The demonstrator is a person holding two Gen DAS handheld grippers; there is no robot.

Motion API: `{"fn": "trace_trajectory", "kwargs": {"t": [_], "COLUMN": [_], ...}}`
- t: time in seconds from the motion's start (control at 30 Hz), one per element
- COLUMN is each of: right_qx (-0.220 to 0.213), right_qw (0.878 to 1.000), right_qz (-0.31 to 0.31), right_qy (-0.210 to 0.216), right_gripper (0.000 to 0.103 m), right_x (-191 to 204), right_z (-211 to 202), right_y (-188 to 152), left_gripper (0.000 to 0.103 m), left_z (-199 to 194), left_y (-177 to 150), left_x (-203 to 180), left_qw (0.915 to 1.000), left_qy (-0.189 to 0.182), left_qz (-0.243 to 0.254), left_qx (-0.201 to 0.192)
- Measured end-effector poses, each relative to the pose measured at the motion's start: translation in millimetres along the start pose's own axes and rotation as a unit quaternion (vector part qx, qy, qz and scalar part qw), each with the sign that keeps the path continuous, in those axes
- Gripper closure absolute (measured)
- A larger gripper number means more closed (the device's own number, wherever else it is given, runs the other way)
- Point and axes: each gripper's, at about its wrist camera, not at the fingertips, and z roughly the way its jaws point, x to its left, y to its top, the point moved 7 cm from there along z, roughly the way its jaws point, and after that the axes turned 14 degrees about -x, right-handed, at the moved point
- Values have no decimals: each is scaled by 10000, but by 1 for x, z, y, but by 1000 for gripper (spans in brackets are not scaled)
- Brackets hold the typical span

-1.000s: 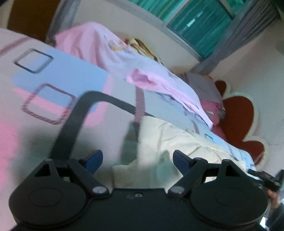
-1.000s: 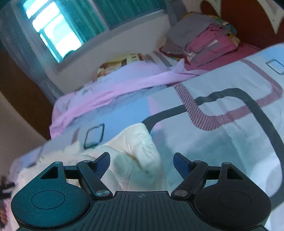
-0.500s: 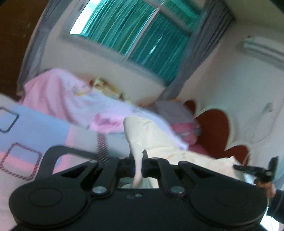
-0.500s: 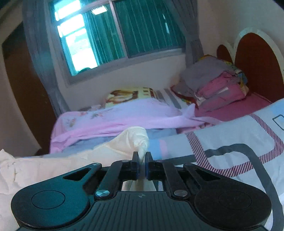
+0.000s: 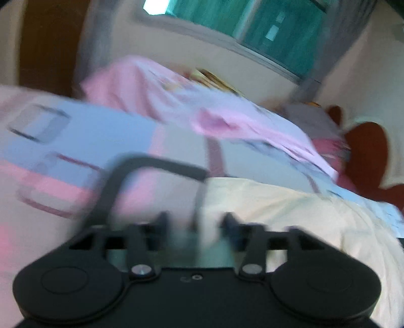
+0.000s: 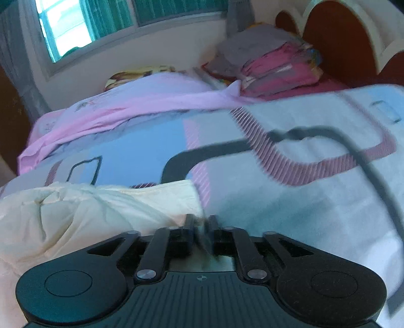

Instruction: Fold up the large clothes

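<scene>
While the cream garment [image 6: 83, 214] is laid on the bed [image 6: 290, 201], right tongs [image 6: 200, 227] are clamped on its corner (left tongs [image 5: 194, 227] parted); the fold could be dragged askew.

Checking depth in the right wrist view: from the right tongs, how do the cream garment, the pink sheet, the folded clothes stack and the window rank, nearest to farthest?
1. Cream fabric garment, at the right tongs, left.
2. Crumpled pink sheet, mid-bed.
3. Folded grey-and-pink clothes stack, upper right by the headboard; too close to call against the sheet.
4. Teal-curtained window, back wall.
</scene>
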Motion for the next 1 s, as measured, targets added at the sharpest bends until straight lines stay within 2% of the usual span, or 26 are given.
{"fn": "trace_trajectory", "kwargs": {"t": [0.03, 0.07, 0.1, 0.13, 0.2, 0.23, 0.3, 0.37, 0.43, 0.47, 0.5, 0.6, 0.8, 0.83, 0.87, 0.9, 0.97, 1.0], "right_qx": [-551, -1059, -1259, -1279, -1291, -1229, -1047, -809, -360, -236, -304, -185, 54, 1, -291, -562, -616, -664], "right_qw": [9984, 9940, 9907, 9885, 9800, 9766, 9718, 9698, 9719, 9724, 9717, 9768, 9763, 9787, 9795, 9774, 9735, 9718], "right_qz": [-98, -136, -118, -62, -28, -171, -762, -1287, -1581, -1680, -1730, -1249, -1460, -1440, -1357, -1227, -1094, -1124], "right_qy": [-30, 241, 508, 807, 1512, 1759, 1973, 1906, 1704, 1604, 1581, 1728, 1598, 1466, 1457, 1626, 1913, 1964], "right_gripper": [22, 21, 21, 21, 31, 42, 45, 45, 45, 45, 45, 44, 44, 44, 43, 43, 43, 43], "right_x": [2, 10, 20, 33, 69, 87, 125, 148, 154, 153, 149, 136, 141, 139, 137, 135, 134, 136], "right_z": [-22, -46, -64, -77, -102, -110, -119, -113, -92, -82, -75, -61, -62, -71, -90, -109, -136, -145], "right_y": [13, 24, 28, 29, 24, 19, 3, -14, -35, -46, -53, -63, -59, -53, -44, -38, -40, -45], "left_gripper": [47, 46, 46, 46, 46, 46, 46, 46, 46, 46, 43, 43, 43, 44, 42, 36, 25, 25], "left_z": [-17, -33, -47, -60, -73, -79, -78, -64, -45, -37, -32, -15, -16, -22, -35, -50, -86, -97], "left_y": [10, 18, 22, 21, 5, -6, -23, -39, -56, -62, -65, -73, -78, -74, -69, -67, -67, -70], "left_x": [-6, -16, -31, -57, -111, -135, -167, -186, -196, -194, -190, -177, -179, -182, -184, -187, -196, -201], "left_qw": [9995, 9980, 9962, 9940, 9875, 9838, 9819, 9836, 9844, 9850, 9857, 9882, 9873, 9877, 9877, 9870, 9836, 9831], "left_qy": [-26, -152, -275, -569, -1207, -1402, -1572, -1576, -1464, -1364, -1305, -1270, -1170, -1069, -987, -971, -1177, -1207], "left_qz": [181, 341, 486, 593, 861, 989, 974, 866, 966, 1037, 1052, 842, 1035, 1113, 1210, 1278, 1282, 1258], "left_qx": [-266, -503, -673, -716, -535, -518, -408, -150, 166, 193, 188, 152, 295, 235, 90, -103, -465, -555]}}
